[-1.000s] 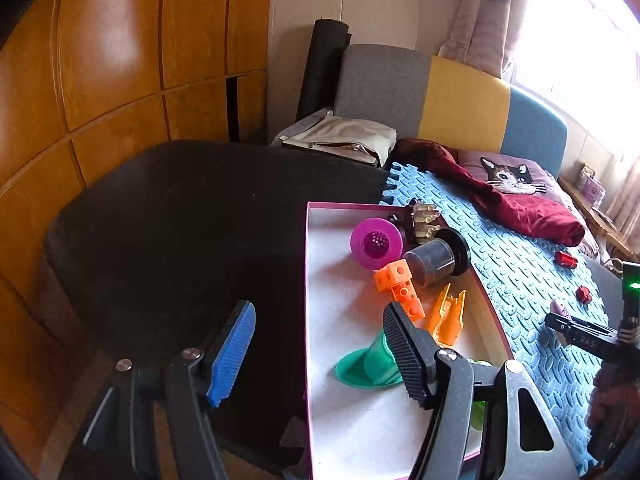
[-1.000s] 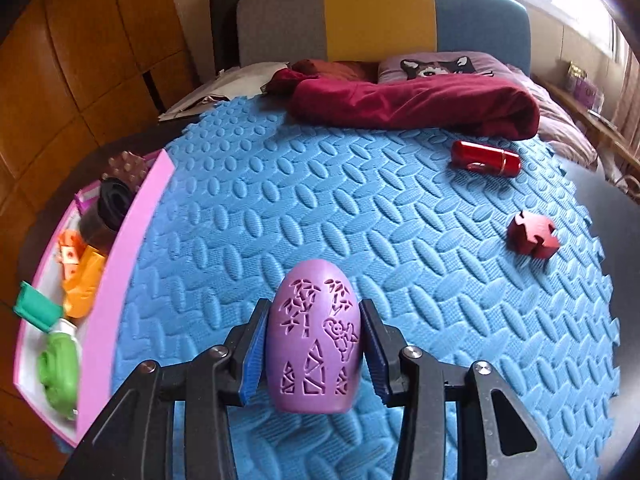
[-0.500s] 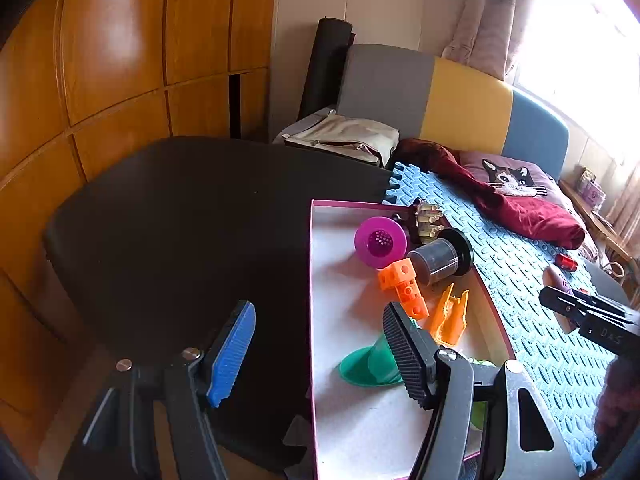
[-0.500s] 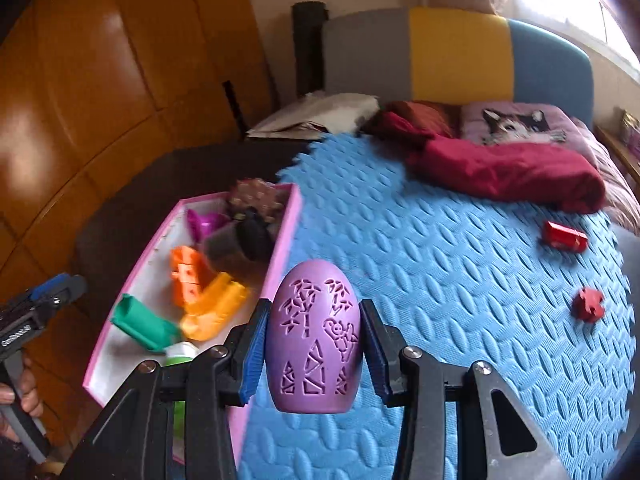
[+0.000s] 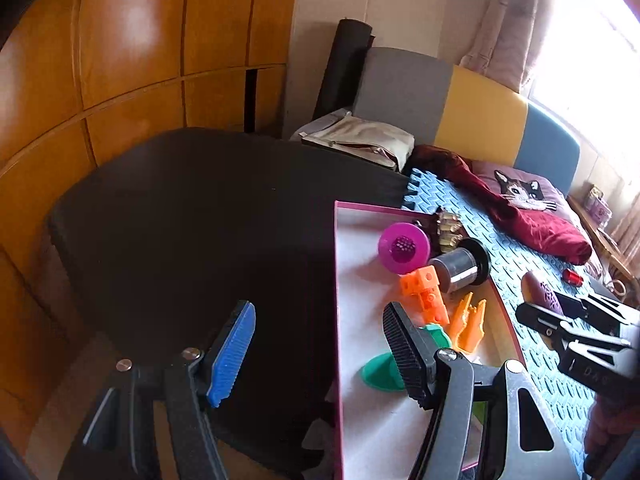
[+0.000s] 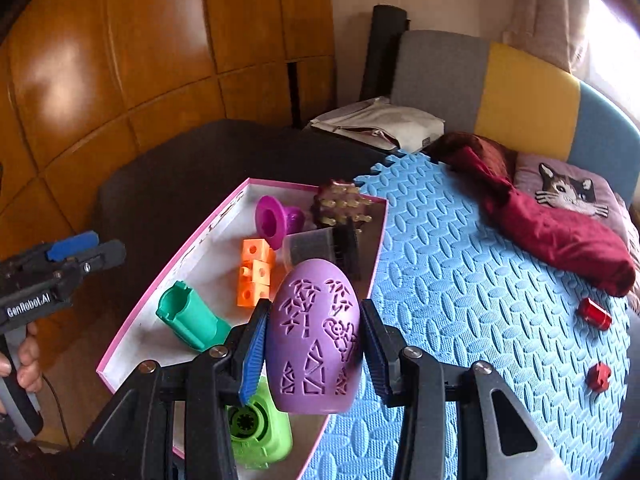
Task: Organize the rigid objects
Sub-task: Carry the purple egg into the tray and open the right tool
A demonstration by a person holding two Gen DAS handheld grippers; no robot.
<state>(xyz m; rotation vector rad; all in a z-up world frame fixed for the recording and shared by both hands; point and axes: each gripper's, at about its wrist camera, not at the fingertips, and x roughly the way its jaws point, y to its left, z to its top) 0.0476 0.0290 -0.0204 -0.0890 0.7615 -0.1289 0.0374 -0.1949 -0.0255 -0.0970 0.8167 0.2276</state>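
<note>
Swinging in from the blue foam mat's middle, the right gripper (image 6: 311, 350) now hovers over the pink-rimmed white tray's (image 6: 124, 332) right edge — pinching the purple carved plastic egg (image 6: 314, 336) upright. Left view: the left gripper (image 5: 320, 344) hangs spread wide, empty, over the tray's (image 5: 335, 280) left edge.

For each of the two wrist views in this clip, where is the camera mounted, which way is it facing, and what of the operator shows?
Left wrist: sits behind the open left gripper, facing the dark tabletop and the pink-rimmed tray; the right gripper enters at right.
Right wrist: sits behind the right gripper, shut on the purple egg, above the tray's blue-mat side; the left gripper and the hand holding it show at left.
Shared: tray, egg, orange block, blue mat.
</note>
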